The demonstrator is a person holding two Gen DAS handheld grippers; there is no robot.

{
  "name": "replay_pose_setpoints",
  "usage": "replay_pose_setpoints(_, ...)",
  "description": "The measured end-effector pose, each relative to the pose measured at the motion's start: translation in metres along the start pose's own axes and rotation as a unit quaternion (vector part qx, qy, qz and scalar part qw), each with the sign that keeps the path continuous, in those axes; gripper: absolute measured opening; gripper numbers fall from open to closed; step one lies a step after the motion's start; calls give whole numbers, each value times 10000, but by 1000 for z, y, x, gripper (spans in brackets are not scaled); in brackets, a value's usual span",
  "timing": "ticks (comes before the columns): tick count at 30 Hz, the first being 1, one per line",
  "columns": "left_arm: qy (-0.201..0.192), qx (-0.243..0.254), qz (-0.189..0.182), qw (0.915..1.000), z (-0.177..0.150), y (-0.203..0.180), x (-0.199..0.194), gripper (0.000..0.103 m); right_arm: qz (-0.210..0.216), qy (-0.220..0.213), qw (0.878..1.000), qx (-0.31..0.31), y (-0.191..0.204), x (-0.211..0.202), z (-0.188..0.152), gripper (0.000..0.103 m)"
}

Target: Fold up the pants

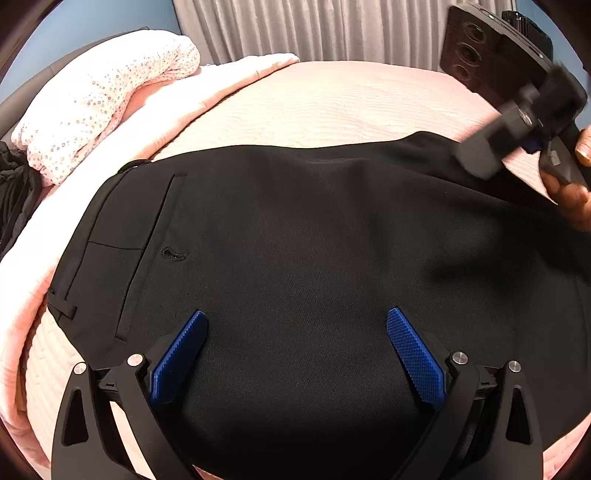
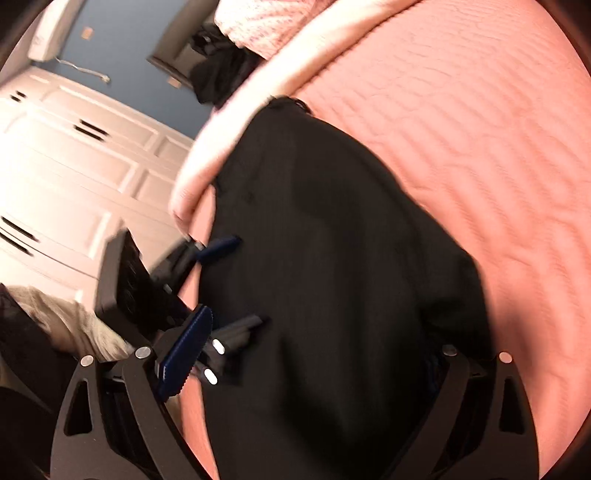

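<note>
Black pants (image 1: 303, 236) lie flat on the pink bed cover (image 1: 332, 107), waistband and back pocket to the left. My left gripper (image 1: 295, 332) stands open just over the near part of the cloth, its blue pads (image 1: 181, 354) wide apart with nothing pinched. The right gripper's body (image 1: 517, 122), held by a hand (image 1: 569, 199), hangs blurred over the far right edge of the pants. In the right wrist view the pants (image 2: 332, 258) run away between the spread fingers of my right gripper (image 2: 317, 343). Its left pad (image 2: 184, 354) is bare; its right one is lost against dark cloth. The left gripper (image 2: 249, 280) shows at the pants' left edge.
A dotted pillow (image 1: 103, 96) and a turned-back pale blanket (image 1: 229, 81) lie at the far left of the bed. Grey curtains (image 1: 314, 29) hang behind. Dark clothing (image 1: 14, 192) sits off the bed's left side. White panelled doors (image 2: 74, 155) stand beyond the bed edge.
</note>
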State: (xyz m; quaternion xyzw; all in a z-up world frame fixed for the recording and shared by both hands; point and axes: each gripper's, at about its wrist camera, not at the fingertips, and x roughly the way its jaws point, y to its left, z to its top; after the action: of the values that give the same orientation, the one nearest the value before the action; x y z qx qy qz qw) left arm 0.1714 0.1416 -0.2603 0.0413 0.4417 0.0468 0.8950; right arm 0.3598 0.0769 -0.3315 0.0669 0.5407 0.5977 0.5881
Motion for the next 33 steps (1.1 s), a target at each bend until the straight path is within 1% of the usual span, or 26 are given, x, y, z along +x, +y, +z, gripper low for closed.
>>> replay_pose_setpoints(2, 1, -10, -13, 10000, 0, 0, 0, 98, -4, -542, 9983, 206, -9, -12, 9, 90)
replay_pose_setpoints(3, -2, -18, -23, 10000, 0, 0, 0, 98, 250, -911, 9944, 480, -23, -30, 13, 81)
replay_pose_setpoints(4, -2, -24, -27, 10000, 0, 0, 0, 98, 514, -1009, 9907, 756, -37, -40, 13, 70)
replay_pose_setpoints(5, -8, -27, -39, 10000, 0, 1, 0, 98, 413, -989, 9898, 942, -51, -48, 9, 49)
replay_pose_setpoints(6, -7, -25, -63, 10000, -1, 1, 1, 98, 227, -924, 9909, 951, -56, -51, 6, 40)
replay_pose_setpoints(8, -3, -5, -44, 10000, -1, 1, 1, 98, -276, -997, 9893, 1029, -62, -64, -4, 40)
replay_pose_setpoints(9, -8, -4, -37, 10000, -2, 1, 1, 98, -705, -1449, 9798, 1183, -67, -88, -12, 43)
replay_pose_setpoints(10, -8, -5, -40, 10000, -3, 2, 1, 98, -1195, -1960, 9633, 1393, -69, -115, -21, 46)
replay_pose_setpoints(11, -13, -1, -38, 10000, -3, 2, 1, 98, -1418, -2223, 9527, 1514, -68, -130, -27, 46)
replay_pose_setpoints(12, -15, 4, -31, 10000, -3, 2, 1, 98, -1645, -2336, 9471, 1463, -55, -143, -34, 46)
replay_pose_setpoints(14, -20, 8, -21, 10000, -4, 2, 1, 98, -1677, -2165, 9570, 954, -21, -137, -36, 46)
replay_pose_setpoints(16, -18, 12, -13, 10000, -4, 1, 1, 98, -1397, -1677, 9756, 229, 22, -99, -33, 46)
replay_pose_setpoints(18, -6, 21, 9, 10000, -4, -1, 1, 98, -1303, -1174, 9844, -125, 39, -51, -29, 45)
replay_pose_setpoints(19, 2, 21, 13, 10000, -3, -1, 1, 98, -1487, -949, 9842, -140, 35, -31, -25, 45)
replay_pose_setpoints(20, 18, 11, 8, 10000, -2, -1, 0, 98, -1959, -667, 9784, -26, 19, -16, -19, 44)
replay_pose_setpoints(21, 50, -18, -9, 10000, 1, 0, -2, 98, -1965, -725, 9777, 137, 5, -19, -16, 38)
replay_pose_setpoints(22, 81, -61, 22, 9999, 3, 2, -4, 98, -1725, -1000, 9786, 505, -10, -34, -15, 17)
replay_pose_setpoints(23, 109, -104, 86, 9998, 4, 6, -6, 98, -1717, -1435, 9701, 941, -21, -59, -15, 13)
replay_pose_setpoints(25, 145, -163, 164, 9996, 5, 19, -7, 98, -2397, -2008, 9448, 982, -6, -91, -20, 20)
replay_pose_setpoints(26, 156, -197, 201, 9995, 5, 25, -7, 98, -2240, -2060, 9485, 874, 3, -94, -22, 20)
replay_pose_setpoints(27, 168, -250, 223, 9993, 5, 29, -7, 98, -1866, -1942, 9608, 659, 19, -87, -22, 20)
replay_pose_setpoints(29, 163, -287, 221, 9992, 5, 31, -4, 98, -1668, -1428, 9755, 129, 40, -50, -18, 20)
replay_pose_setpoints(30, 117, -259, 291, 9992, 4, 29, -4, 98, -1709, -1199, 9780, 43, 40, -34, -16, 17)
replay_pose_setpoints(31, 84, -228, 357, 9991, 3, 28, -3, 98, -2012, -926, 9751, 80, 29, -19, -11, 18)
replay_pose_setpoints(32, 65, -212, 389, 9990, 2, 27, -3, 98, -2347, -854, 9680, 250, 16, -16, -6, 17)
replay_pose_setpoints(33, 64, -218, 370, 9991, 1, 29, -3, 98, -1989, -1104, 9710, 731, -8, -29, -2, 9)
